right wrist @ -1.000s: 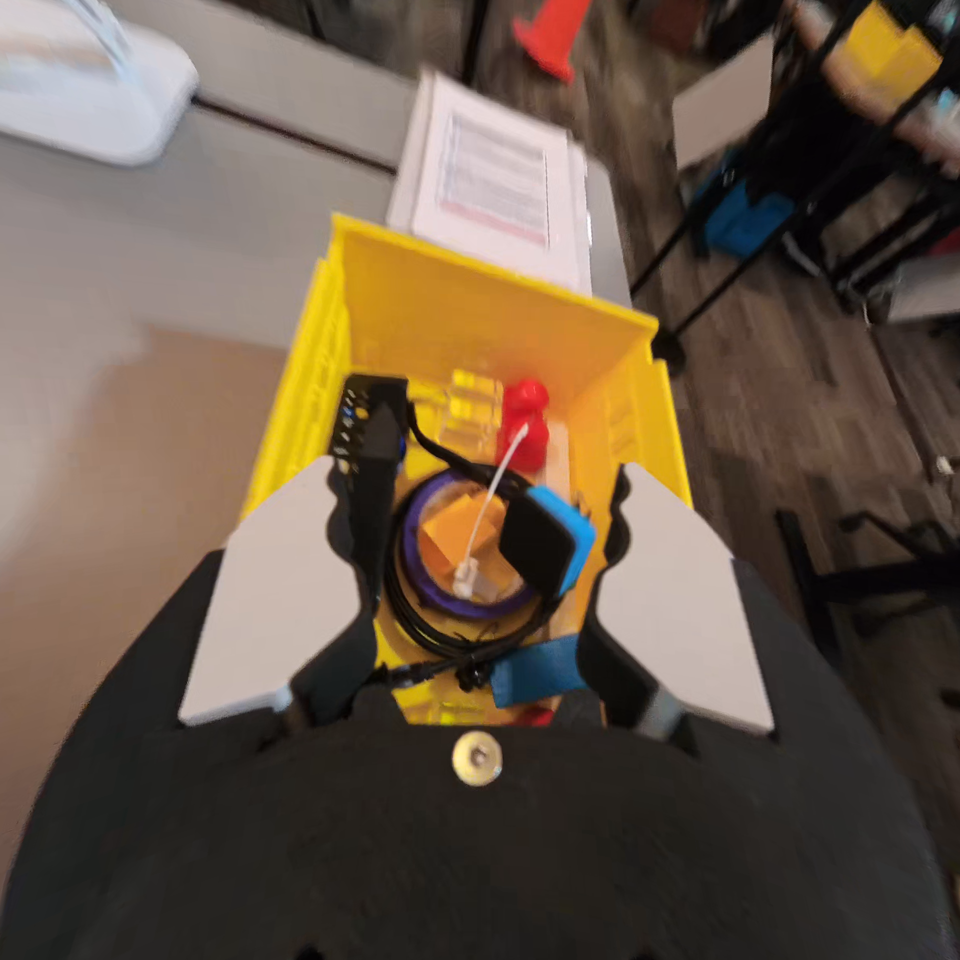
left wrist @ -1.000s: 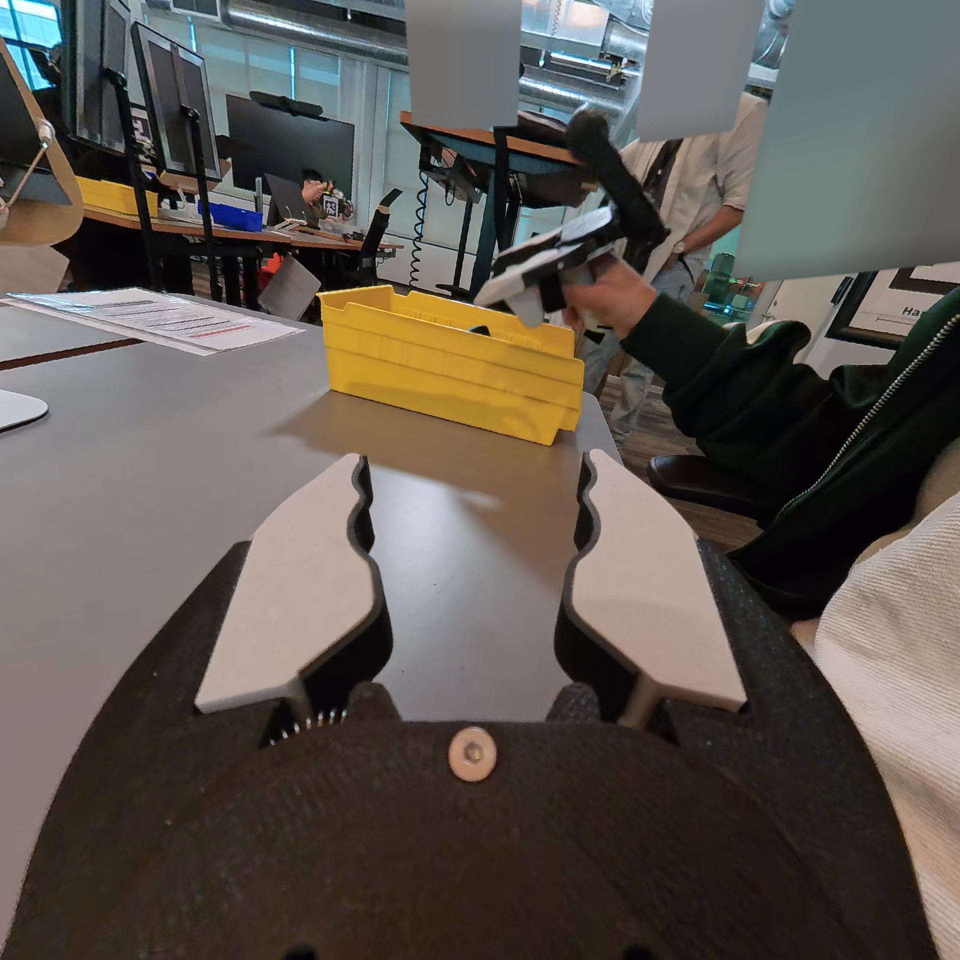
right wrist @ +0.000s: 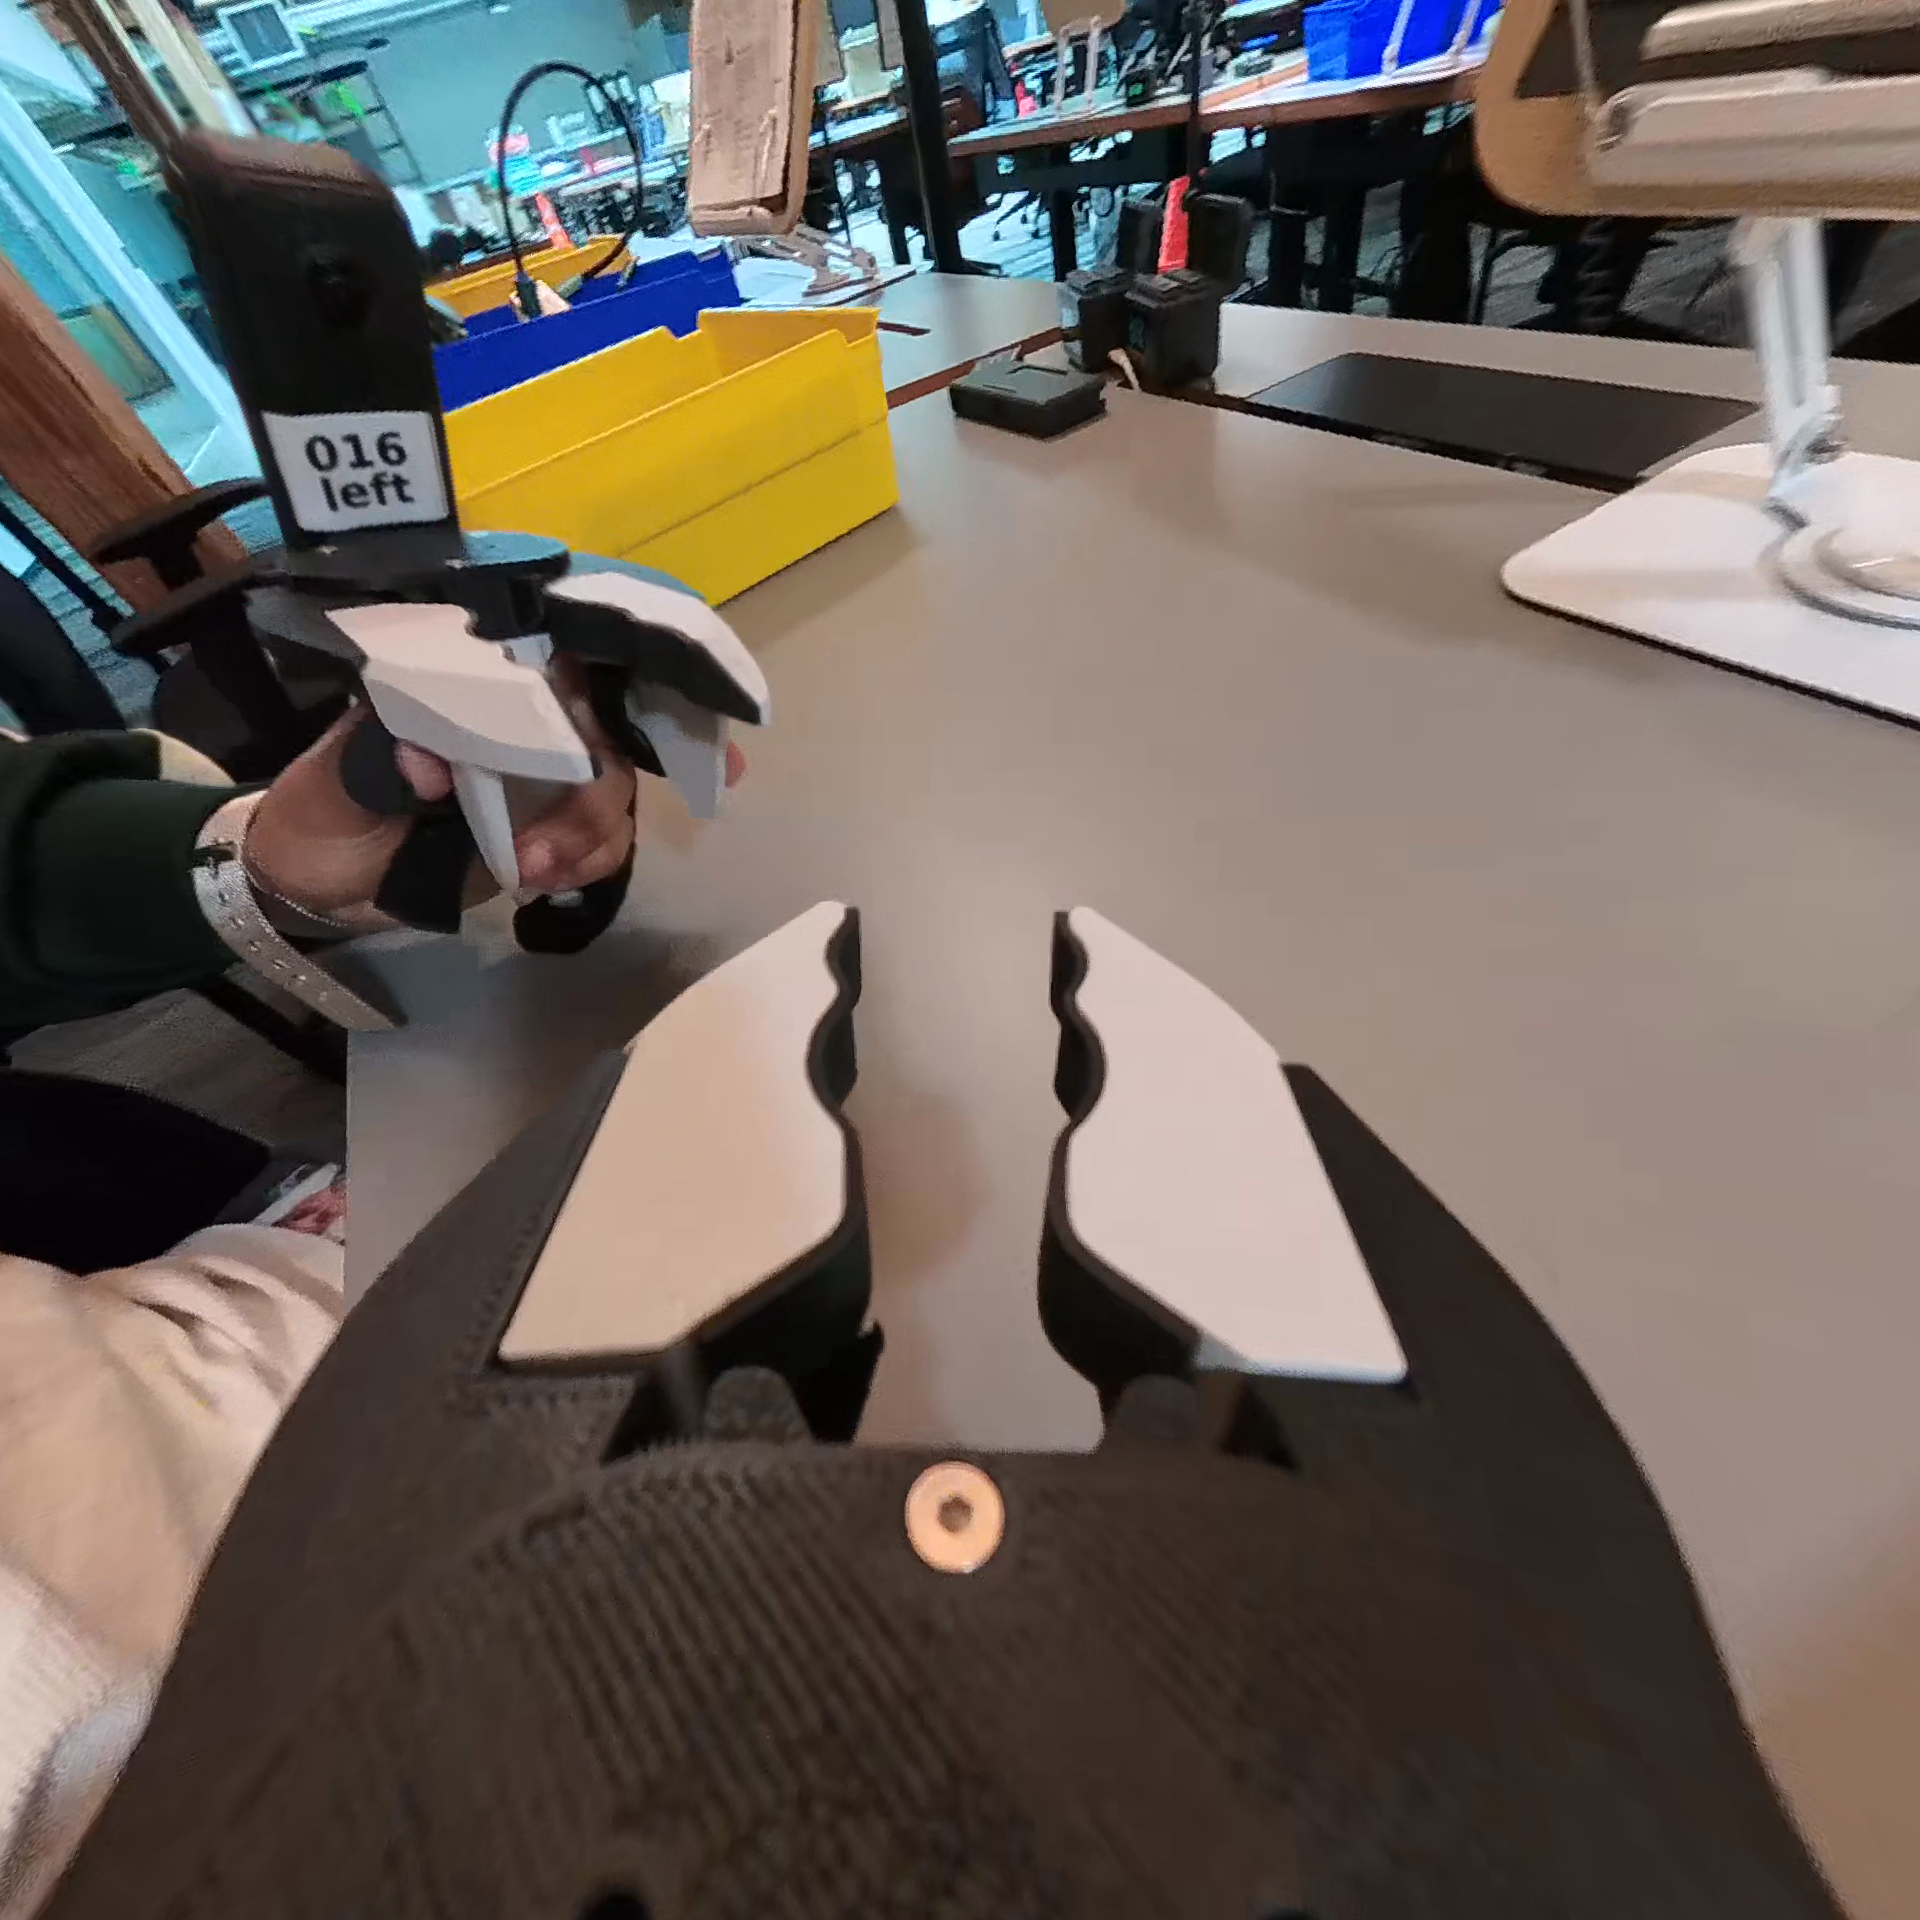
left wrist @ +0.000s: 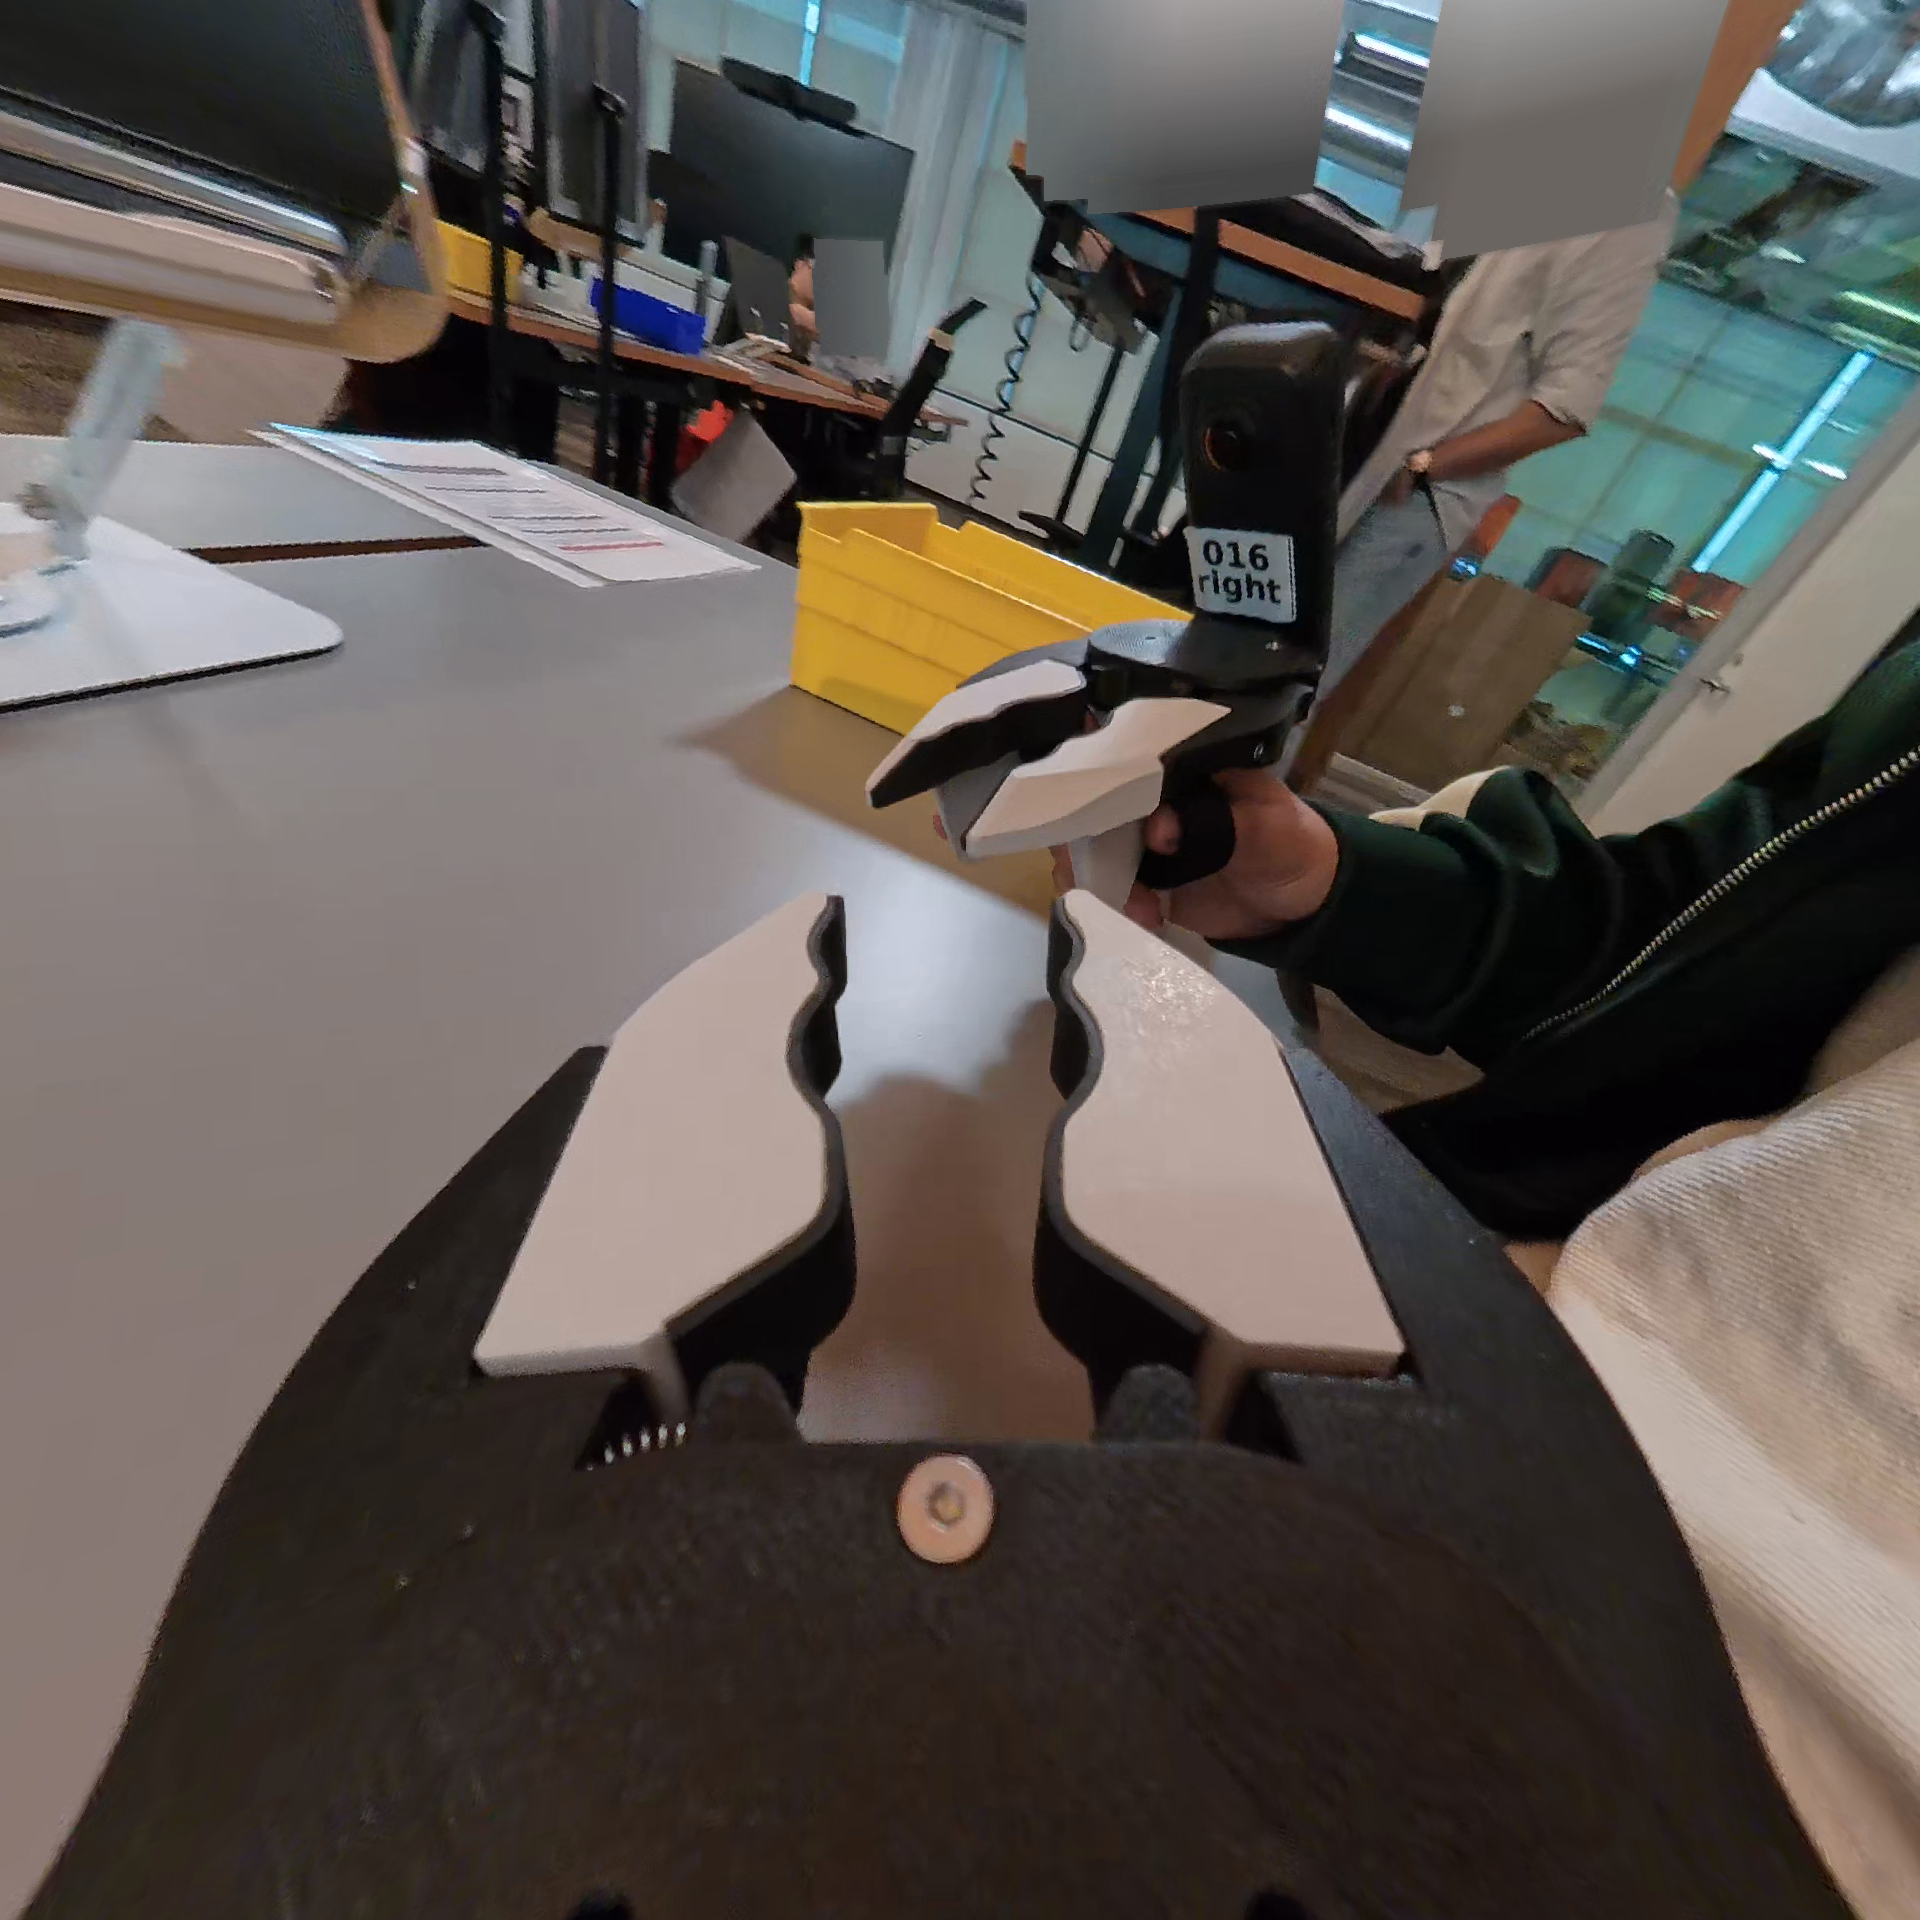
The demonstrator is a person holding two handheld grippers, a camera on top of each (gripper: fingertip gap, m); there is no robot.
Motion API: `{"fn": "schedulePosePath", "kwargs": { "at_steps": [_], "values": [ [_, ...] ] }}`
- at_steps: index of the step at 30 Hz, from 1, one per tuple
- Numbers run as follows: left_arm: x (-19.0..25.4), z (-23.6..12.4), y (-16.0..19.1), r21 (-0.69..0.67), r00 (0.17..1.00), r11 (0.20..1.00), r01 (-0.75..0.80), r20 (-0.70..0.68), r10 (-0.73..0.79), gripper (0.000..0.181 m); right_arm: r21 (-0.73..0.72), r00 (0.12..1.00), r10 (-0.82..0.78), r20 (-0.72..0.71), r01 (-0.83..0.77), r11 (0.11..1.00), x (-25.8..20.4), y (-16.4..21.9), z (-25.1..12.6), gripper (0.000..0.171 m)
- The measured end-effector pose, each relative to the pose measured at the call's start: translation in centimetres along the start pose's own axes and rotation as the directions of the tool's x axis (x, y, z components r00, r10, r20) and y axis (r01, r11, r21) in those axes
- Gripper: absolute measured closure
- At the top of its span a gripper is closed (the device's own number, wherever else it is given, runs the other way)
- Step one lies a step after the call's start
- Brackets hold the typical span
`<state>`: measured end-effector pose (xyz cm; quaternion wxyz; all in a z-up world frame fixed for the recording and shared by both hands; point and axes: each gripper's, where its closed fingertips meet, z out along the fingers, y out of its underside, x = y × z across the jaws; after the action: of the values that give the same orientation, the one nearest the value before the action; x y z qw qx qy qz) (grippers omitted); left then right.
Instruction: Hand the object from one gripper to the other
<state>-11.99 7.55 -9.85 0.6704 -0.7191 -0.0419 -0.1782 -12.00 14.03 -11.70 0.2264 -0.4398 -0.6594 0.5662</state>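
My left gripper [left wrist: 951, 914] is open and empty, low over the grey table [left wrist: 468, 935]. My right gripper [right wrist: 956, 920] is also open and empty over the same table. Each shows in the other's view: the right gripper [left wrist: 925, 816] is held just ahead and right of the left one, and the left gripper [right wrist: 670, 738] is ahead and left of the right one. A yellow bin [left wrist: 894, 623] stands at the table's edge behind them; it also shows in the right wrist view [right wrist: 675, 457]. Its contents are hidden. No object is in either gripper.
A white monitor stand base [right wrist: 1714, 582] sits on the table, also in the left wrist view [left wrist: 156, 623]. A printed sheet [left wrist: 520, 509] lies at the back. A blue bin [right wrist: 582, 322], small black boxes [right wrist: 1029, 400] and a black pad [right wrist: 1507, 410] lie farther off. A person [left wrist: 1486, 395] stands behind. The grippers' ends are close to 7 cm from one another.
My right gripper has come away from above the yellow bin, where it looked down at the contents, and now sits low over the table beside the left gripper. Both stay open.
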Motion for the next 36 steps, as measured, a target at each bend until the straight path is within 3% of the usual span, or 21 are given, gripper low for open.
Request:
{"fn": "schedulePosePath", "kwargs": {
  "at_steps": [6, 12, 15, 18, 20, 22, 24, 29, 32, 34, 36],
  "values": [
    [-1.6, -4.5, -1.8, 0.085, 0.982, 0.996, -0.017, 0.187, 0.001, 0.148, -0.039, 0.988, -0.141, 0.061, 0.143, 0.989, -0.9, 0.2, 3.3, 0.134],
    [-3.8, -12.4, -5.8, 0.121, 0.928, 0.992, 0.028, 0.366, -0.071, 0.157, -0.022, 0.965, -0.255, 0.068, 0.257, 0.966, -1.7, -0.3, 5.8, 0.135],
    [-7.0, -20.1, -9.6, 0.101, 0.817, 0.995, -0.003, 0.574, -0.056, 0.149, -0.015, 0.952, -0.303, 0.031, 0.304, 0.953, -1.3, -0.4, 5.9, 0.138],
    [-10.5, -27.9, -10.3, 0.069, 0.674, 0.988, 0.138, 0.724, -0.144, 0.14, 0.023, 0.956, -0.294, -0.025, 0.294, 0.955, -0.5, -1.2, 5.3, 0.141],
    [-13.7, -32.5, -8.1, 0.025, 0.52, 0.956, 0.291, 0.835, -0.181, 0.118, 0.053, 0.963, -0.265, -0.056, 0.268, 0.962, 0.2, -1.9, 4.9, 0.142],
    [-17.1, -36.2, -5.2, 0.072, 0.347, 0.898, 0.435, 0.907, -0.241, 0.084, 0.066, 0.967, -0.239, -0.091, 0.245, 0.967, 1.1, -2.2, 4.5, 0.142],
    [-19.3, -36.4, -2.6, 0.122, 0.292, 0.823, 0.555, 0.898, -0.33, 0.065, 0.073, 0.965, -0.228, -0.129, 0.238, 0.968, 1.8, -2.6, 4.1, 0.142],
    [-20.8, -37.1, 3.5, -0.002, 0.165, 0.631, 0.776, 0.966, -0.2, 0.045, 0.084, 0.95, -0.252, -0.187, 0.271, 0.959, 2.5, -3.3, 3.1, 0.143],
    [-19.9, -36.9, 4.8, -0.029, 0.168, 0.548, 0.836, 0.964, -0.205, 0.054, 0.061, 0.952, -0.246, -0.18, 0.26, 0.964, 2.7, -2.6, 3.1, 0.143],
    [-19.3, -35.3, 4.8, -0.051, 0.236, 0.519, 0.853, 0.925, -0.297, 0.083, 0.05, 0.953, -0.248, -0.173, 0.26, 0.964, 2.7, -2.3, 3.2, 0.143],
    [-19.1, -35.4, 4.8, -0.075, 0.254, 0.501, 0.862, 0.92, -0.298, 0.084, 0.035, 0.95, -0.261, -0.172, 0.27, 0.962, 2.6, -2.1, 3.2, 0.143]
  ]
}}
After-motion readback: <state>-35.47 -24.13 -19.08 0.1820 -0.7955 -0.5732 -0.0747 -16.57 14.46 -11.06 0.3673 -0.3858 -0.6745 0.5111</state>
